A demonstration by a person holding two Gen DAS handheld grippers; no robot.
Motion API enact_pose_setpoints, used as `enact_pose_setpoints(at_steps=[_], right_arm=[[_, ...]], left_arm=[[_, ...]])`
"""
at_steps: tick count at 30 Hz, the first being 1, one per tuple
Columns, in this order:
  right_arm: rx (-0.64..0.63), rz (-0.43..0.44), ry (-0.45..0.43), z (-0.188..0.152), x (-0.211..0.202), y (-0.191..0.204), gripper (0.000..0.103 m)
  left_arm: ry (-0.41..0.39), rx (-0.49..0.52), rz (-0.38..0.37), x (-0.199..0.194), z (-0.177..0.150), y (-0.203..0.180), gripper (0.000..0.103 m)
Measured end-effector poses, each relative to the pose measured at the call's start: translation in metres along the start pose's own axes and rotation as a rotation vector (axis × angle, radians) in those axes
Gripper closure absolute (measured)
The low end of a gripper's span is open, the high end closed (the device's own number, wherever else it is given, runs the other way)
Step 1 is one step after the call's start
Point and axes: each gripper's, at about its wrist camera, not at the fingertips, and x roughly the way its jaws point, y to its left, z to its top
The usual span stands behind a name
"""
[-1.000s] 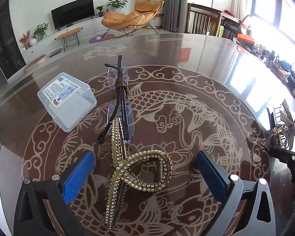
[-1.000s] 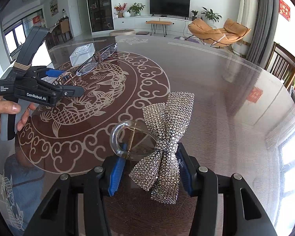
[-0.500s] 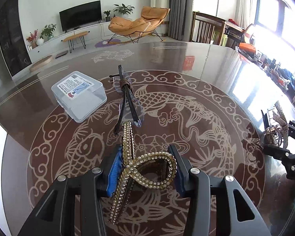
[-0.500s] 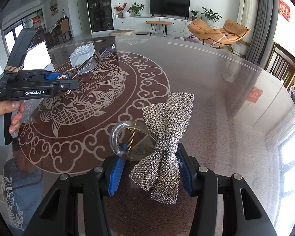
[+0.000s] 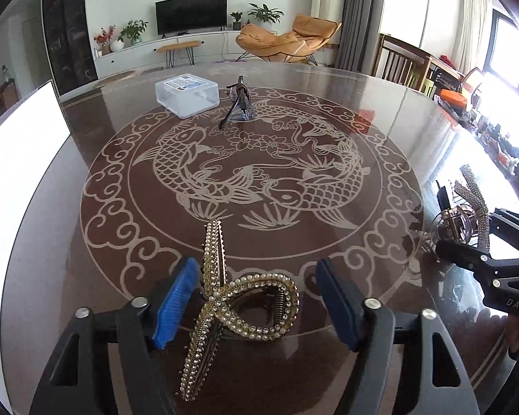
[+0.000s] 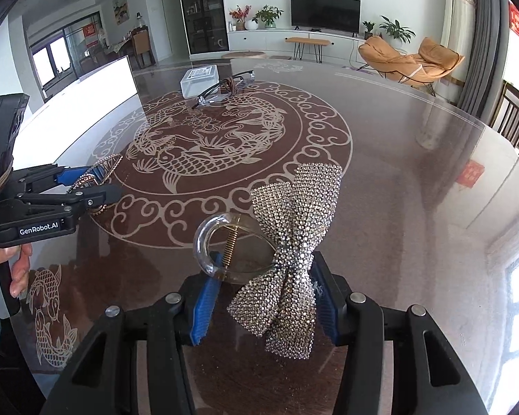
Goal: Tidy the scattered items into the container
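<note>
Pearl hair clip: between the left gripper's blue pads; left pad beside it, right pad clear of it; jaws opening.
Bow hair clip: rhinestone bow on a clear claw, clamped between the right gripper's pads, above the bench.
Container: clear lidded box with a label, at the bench's far side; glasses just beside it.
Left wrist view only: the right gripper at the right edge, carrying the bow.
Right wrist view only: a hand on the left gripper's handle, pearl clip seen side-on at its tips; whether it rests on the bench, cannot tell.
</note>
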Motion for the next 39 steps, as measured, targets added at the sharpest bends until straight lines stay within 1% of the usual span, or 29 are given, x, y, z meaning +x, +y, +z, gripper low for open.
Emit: enact_pose_setpoints(at_steps=[1, 2, 3, 5, 6, 10, 39], right_arm=[[-0.005, 0.005, 0.003, 0.001, 0.000, 0.000, 0.046], [-0.013, 0.012, 0.005, 0.002, 0.002, 0.002, 0.043], [-0.027, 0.008, 0.009, 0.003, 0.002, 0.004, 0.039], [-0.058, -0.026, 0.017, 0.006, 0.006, 0.010, 0.035], [-0.049, -0.022, 0.019, 0.008, 0.008, 0.009, 0.034], [-0.024, -0.037, 0.021, 0.014, 0.013, 0.005, 0.032], [-0.023, -0.038, 0.021, 0.014, 0.012, 0.004, 0.031]], left_arm=[[0.021, 0.009, 0.019, 0.003, 0.002, -0.002, 0.002], [0.030, 0.020, 0.040, 0.006, 0.002, -0.004, 0.001], [0.031, 0.026, 0.049, 0.006, 0.003, -0.009, 0.000], [0.033, 0.012, 0.046, 0.007, 0.004, -0.006, 0.000], [0.033, 0.009, 0.050, 0.007, 0.004, -0.005, 0.000], [0.033, 0.009, 0.050, 0.006, 0.003, -0.006, 0.000], [0.034, 0.009, 0.050, 0.006, 0.003, -0.006, 0.000]])
